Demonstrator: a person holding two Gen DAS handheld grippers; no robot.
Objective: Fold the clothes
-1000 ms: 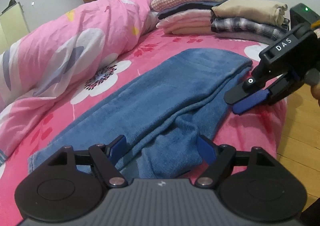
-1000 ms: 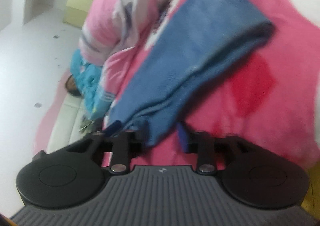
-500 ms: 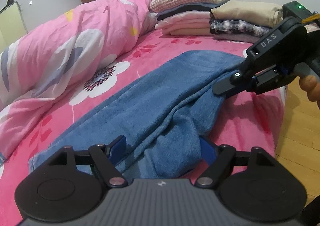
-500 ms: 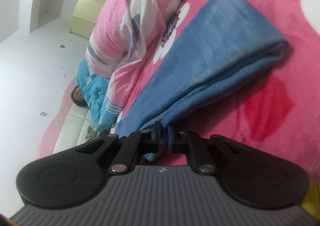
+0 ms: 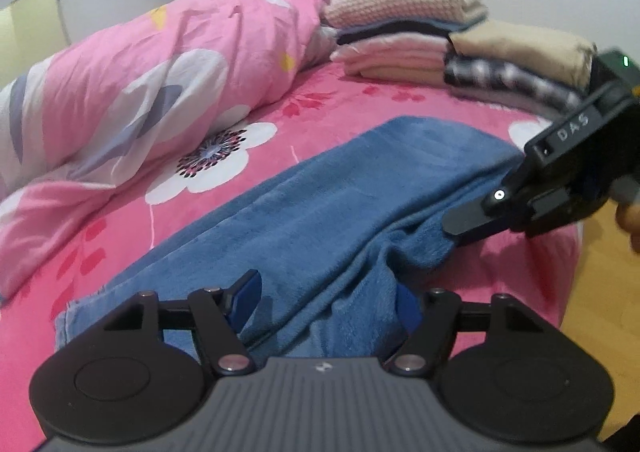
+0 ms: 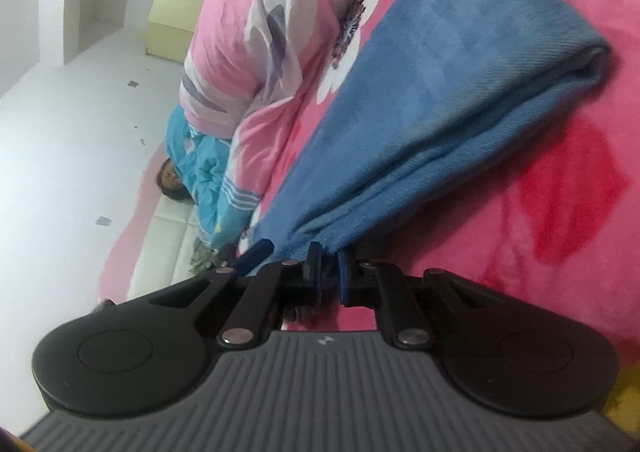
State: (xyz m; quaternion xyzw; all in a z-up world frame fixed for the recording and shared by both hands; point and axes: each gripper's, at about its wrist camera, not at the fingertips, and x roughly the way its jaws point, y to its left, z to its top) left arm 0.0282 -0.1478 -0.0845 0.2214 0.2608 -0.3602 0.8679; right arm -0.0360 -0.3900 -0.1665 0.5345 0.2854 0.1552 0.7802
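A: Fleece first. Where does it lie?

B: Soft blue fleece garment (image 5: 320,220) stretches across the pink flowered bedspread (image 5: 120,252), running from 7 o'clock up toward 2 o'clock in the left wrist view, folded lengthwise into a long band.

A: Right gripper?

B: Right gripper (image 6: 328,272) has its blue-padded fingers (image 6: 344,276) pinched together on the garment's near edge; cloth bunches between them. In the left view it sits at 3 o'clock, clamped on that same edge.

A: And the left gripper?

B: Left gripper (image 5: 328,292) stands wide apart at 6 o'clock, one finger (image 5: 246,292) on each side of a ridge of blue fabric, gripping nothing.

A: Anything else on the bed?

B: Rolled pink floral quilt (image 5: 160,84) at 10 o'clock, and stacks of folded clothes (image 5: 440,40) at 1 o'clock, well apart from the garment.
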